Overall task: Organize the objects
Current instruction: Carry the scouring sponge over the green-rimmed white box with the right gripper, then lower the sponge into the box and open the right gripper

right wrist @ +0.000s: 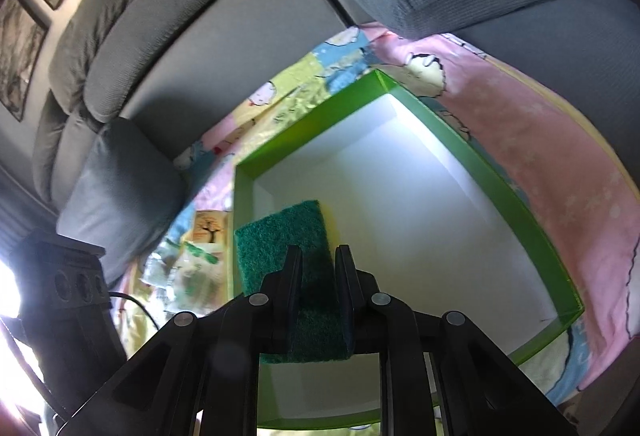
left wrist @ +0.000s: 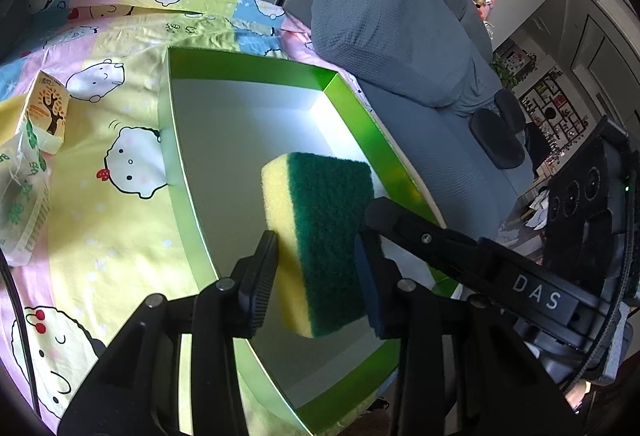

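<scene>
My left gripper tilted steeply downward, its two pads set against opposite sides of the sponge. My right gripper sat just beside it on the right, tilted down likewise, its jaws nearly together and pinching the sponge between them.

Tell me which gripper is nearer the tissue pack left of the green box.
Left. The left gripper hangs by the green box wall nearest the tissue pack; the right gripper is on the left one's other side, farther from the pack.
</scene>
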The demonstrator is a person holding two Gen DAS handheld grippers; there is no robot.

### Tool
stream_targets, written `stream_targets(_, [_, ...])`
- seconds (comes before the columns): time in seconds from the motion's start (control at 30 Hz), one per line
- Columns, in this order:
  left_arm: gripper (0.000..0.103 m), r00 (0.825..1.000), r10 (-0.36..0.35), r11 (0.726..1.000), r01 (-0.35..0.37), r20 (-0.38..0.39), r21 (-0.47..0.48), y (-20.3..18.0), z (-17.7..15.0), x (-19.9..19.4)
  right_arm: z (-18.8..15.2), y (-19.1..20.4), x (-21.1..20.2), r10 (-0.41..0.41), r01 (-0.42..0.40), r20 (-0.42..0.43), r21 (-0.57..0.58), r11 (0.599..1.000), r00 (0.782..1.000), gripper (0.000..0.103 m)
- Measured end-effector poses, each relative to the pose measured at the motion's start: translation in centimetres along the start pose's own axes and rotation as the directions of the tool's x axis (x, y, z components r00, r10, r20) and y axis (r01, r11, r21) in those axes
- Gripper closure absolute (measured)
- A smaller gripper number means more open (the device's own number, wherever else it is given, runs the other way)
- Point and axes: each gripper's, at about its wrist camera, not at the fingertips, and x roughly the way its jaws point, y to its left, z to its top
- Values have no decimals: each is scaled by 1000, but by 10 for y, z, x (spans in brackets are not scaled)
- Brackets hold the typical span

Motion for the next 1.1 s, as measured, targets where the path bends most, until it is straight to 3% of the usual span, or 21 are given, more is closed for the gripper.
stream_targets(0.1, [73, 1000, 15, 1000, -15, 2, 26, -1, -1, 4, -1, 0, 3, -44, 44, -3, -12, 999, 999, 85])
stream_targets(0.33, [71, 999, 31, 999, -31, 16, 18, 5, 2, 3, 0, 1, 5, -82, 82, 11, -29, 996, 997, 85])
stream_targets(0.5, [72, 1000, 5, 1000, -5, 11, -16, 15, 4, 0, 0, 8, 7, -274, 282, 92, -89, 955, 957, 85])
stream_targets(0.67, [72, 999, 42, 999, -43, 21, 16, 14, 3, -3, 3, 10, 11, -331, 347, 146, -101, 932, 932, 83])
stream_targets(0.77, [73, 996, 86, 996, -86, 34, 22, 18, 4, -6, 4, 12, 15, -346, 367, 178, -107, 924, 921, 70])
stream_targets(0.83, [74, 993, 111, 993, -112, 40, 27, 22, 5, -8, 5, 13, 20, -334, 357, 177, -116, 927, 926, 46])
stream_targets(0.9, [78, 991, 126, 992, -127, 47, 27, 28, 6, -11, 4, 14, 23, -289, 313, 182, -117, 943, 940, 33])
stream_targets(1.0, [78, 993, 109, 994, -108, 45, -10, 39, 7, -17, 4, 21, 23, -234, 258, 180, -123, 958, 955, 25])
stream_targets(1.1, [76, 995, 84, 996, -83, 43, -23, 42, 8, -24, 2, 31, 24, -240, 269, 201, -137, 953, 950, 23])
